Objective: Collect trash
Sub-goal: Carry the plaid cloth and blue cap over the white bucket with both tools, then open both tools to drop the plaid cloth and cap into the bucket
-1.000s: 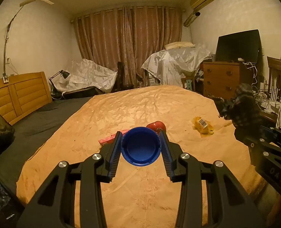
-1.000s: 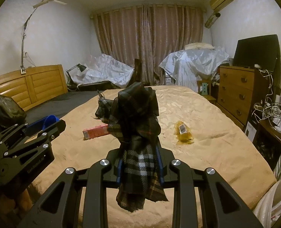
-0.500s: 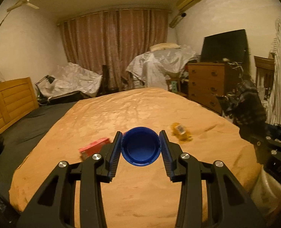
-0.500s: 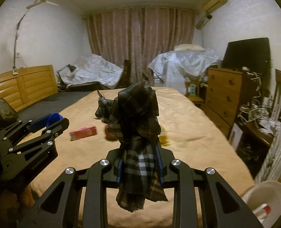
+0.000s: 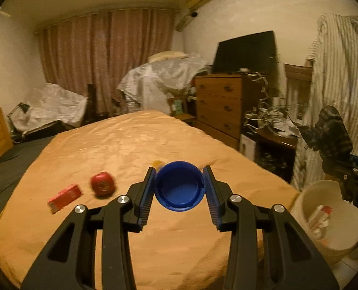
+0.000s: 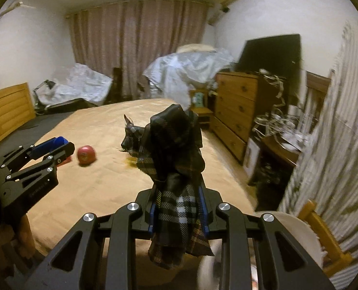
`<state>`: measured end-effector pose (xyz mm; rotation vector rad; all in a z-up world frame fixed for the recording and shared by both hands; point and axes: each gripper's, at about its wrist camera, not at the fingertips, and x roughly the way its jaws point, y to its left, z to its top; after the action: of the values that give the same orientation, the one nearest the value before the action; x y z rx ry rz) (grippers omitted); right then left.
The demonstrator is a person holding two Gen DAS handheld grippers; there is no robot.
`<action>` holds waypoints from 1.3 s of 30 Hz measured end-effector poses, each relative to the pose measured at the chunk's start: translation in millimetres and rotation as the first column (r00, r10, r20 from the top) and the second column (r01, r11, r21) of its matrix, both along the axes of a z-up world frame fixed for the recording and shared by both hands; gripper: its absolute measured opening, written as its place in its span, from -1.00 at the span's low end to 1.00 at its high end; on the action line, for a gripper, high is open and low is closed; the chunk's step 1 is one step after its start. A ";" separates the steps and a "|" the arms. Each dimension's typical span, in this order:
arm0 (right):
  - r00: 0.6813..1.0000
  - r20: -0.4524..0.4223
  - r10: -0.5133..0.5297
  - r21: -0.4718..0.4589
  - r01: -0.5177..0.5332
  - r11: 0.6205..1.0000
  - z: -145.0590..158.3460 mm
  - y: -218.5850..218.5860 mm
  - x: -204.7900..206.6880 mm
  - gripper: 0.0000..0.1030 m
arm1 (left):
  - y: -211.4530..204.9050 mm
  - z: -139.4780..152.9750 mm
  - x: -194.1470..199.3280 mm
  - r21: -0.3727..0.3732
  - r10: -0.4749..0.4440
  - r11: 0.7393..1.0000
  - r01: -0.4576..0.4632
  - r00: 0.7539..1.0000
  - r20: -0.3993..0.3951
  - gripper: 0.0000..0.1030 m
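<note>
Left hand-held gripper (image 5: pixel 180 191) clamped on round blue plastic cap (image 5: pixel 179 185); right hand-held gripper (image 6: pixel 177 213) pinching dark plaid cloth scrap (image 6: pixel 173 149), likely bound for white plastic bin (image 5: pixel 330 220).

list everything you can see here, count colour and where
blue cap: 1, blue, between the left gripper's fingers
plaid cloth: 1, dark with white checks, clamped in the right gripper
red round item: 1, red, on the bed
red box: 1, red, on the bed, left of the round item
bin: 1, cream, on the floor by the bed corner, trash inside
bed cover: 1, orange
dresser: 1, brown wood, right wall
tv: 1, black, on the dresser
curtains: brownish pink, far wall
left gripper: 1, black with blue pads
right gripper: 1, black with blue pads
</note>
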<state>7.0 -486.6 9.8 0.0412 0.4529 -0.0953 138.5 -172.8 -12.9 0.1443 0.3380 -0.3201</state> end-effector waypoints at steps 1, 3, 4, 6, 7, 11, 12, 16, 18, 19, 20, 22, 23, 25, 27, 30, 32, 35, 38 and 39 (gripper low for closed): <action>1.000 -0.009 -0.020 0.004 0.020 1.000 -1.1 -13.1 -5.4 -0.45 | -11.3 0.0 -1.8 0.001 -0.024 1.000 0.024 1.000 -0.003 -0.26; 0.998 -0.029 -0.054 0.023 0.054 0.998 -5.4 -38.1 -14.1 -0.45 | -27.6 0.1 -3.8 0.002 -0.062 0.998 0.062 0.998 -0.012 -0.25; 0.996 -0.044 -0.079 0.023 0.080 0.996 -7.5 -53.8 -21.6 -0.45 | -39.0 -0.2 -5.3 0.004 -0.087 0.996 0.087 0.996 -0.017 -0.25; 0.993 -0.061 -0.105 0.029 0.107 0.994 -10.7 -73.5 -27.2 -0.45 | -55.3 -1.5 -8.0 0.001 -0.123 0.992 0.123 0.992 -0.031 -0.26; 0.990 -0.071 -0.122 0.029 0.124 0.992 -13.2 -85.6 -32.3 -0.45 | -63.6 -2.3 -10.1 0.001 -0.140 0.990 0.140 0.990 -0.036 -0.26; 0.980 -0.106 -0.170 0.042 0.175 0.984 -19.9 -128.6 -46.3 -0.45 | -101.3 -6.1 -15.0 0.006 -0.215 0.976 0.216 0.974 -0.068 -0.26; 0.977 -0.115 -0.180 0.044 0.186 0.982 -20.7 -138.3 -47.4 -0.45 | -111.0 -7.2 -15.8 0.003 -0.238 0.971 0.239 0.968 -0.083 -0.26; 0.962 -0.171 -0.214 0.067 0.228 0.971 -30.2 -179.5 -54.7 -0.45 | -145.9 -14.8 -19.8 0.006 -0.317 0.947 0.321 0.939 -0.133 -0.25; 0.950 -0.214 -0.225 0.081 0.247 0.966 -38.6 -202.2 -55.7 -0.45 | -157.6 -20.5 -22.7 0.007 -0.345 0.936 0.351 0.925 -0.162 -0.25; 0.947 -0.228 -0.228 0.086 0.253 0.964 -41.4 -205.0 -53.2 -0.45 | -164.2 -23.5 -21.9 0.008 -0.354 0.932 0.361 0.919 -0.176 -0.25; 0.941 -0.247 -0.231 0.091 0.260 0.961 -44.6 -213.3 -52.5 -0.45 | -171.2 -28.0 -21.3 0.006 -0.366 0.927 0.374 0.910 -0.195 -0.25; 0.931 -0.278 -0.236 0.098 0.272 0.957 -51.1 -227.3 -50.6 -0.45 | -180.8 -35.8 -20.5 0.006 -0.379 0.921 0.390 0.898 -0.225 -0.26; 0.927 -0.292 -0.236 0.105 0.277 0.955 -54.2 -232.4 -50.3 -0.45 | -185.8 -40.7 -19.8 0.008 -0.386 0.917 0.399 0.891 -0.240 -0.26; 0.920 -0.314 -0.236 0.112 0.283 0.953 -60.3 -239.3 -49.3 -0.45 | -194.1 -48.1 -18.2 0.015 -0.394 0.911 0.412 0.880 -0.266 -0.25; 0.913 -0.337 -0.233 0.119 0.286 0.951 -68.7 -247.9 -47.1 -0.45 | -203.1 -55.0 -17.1 0.021 -0.395 0.908 0.417 0.873 -0.285 -0.26; 0.901 -0.374 -0.220 0.130 0.286 0.950 -80.9 -255.2 -38.0 -0.45 | -212.4 -61.5 -16.7 0.033 -0.399 0.903 0.428 0.865 -0.306 -0.26; 0.895 -0.390 -0.216 0.132 0.287 0.949 -86.5 -255.9 -35.2 -0.45 | -217.8 -64.8 -17.6 0.042 -0.402 0.899 0.436 0.860 -0.315 -0.26; 0.893 -0.398 -0.212 0.146 0.290 0.946 -93.6 -257.1 -33.1 -0.45 | -222.2 -66.8 -21.7 0.048 -0.410 0.894 0.446 0.855 -0.318 -0.26; 0.892 -0.401 -0.209 0.147 0.288 0.946 -97.1 -254.7 -30.4 -0.45 | -226.3 -67.0 -24.1 0.055 -0.414 0.891 0.451 0.855 -0.313 -0.26; 0.892 -0.401 -0.208 0.147 0.287 0.947 -97.8 -253.2 -29.6 -0.45 | -226.7 -67.1 -24.3 0.056 -0.415 0.890 0.453 0.854 -0.314 -0.26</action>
<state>-22.6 -739.7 -88.0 0.2869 0.8475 -0.3143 114.2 -399.5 -80.0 0.3034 0.6250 -0.7772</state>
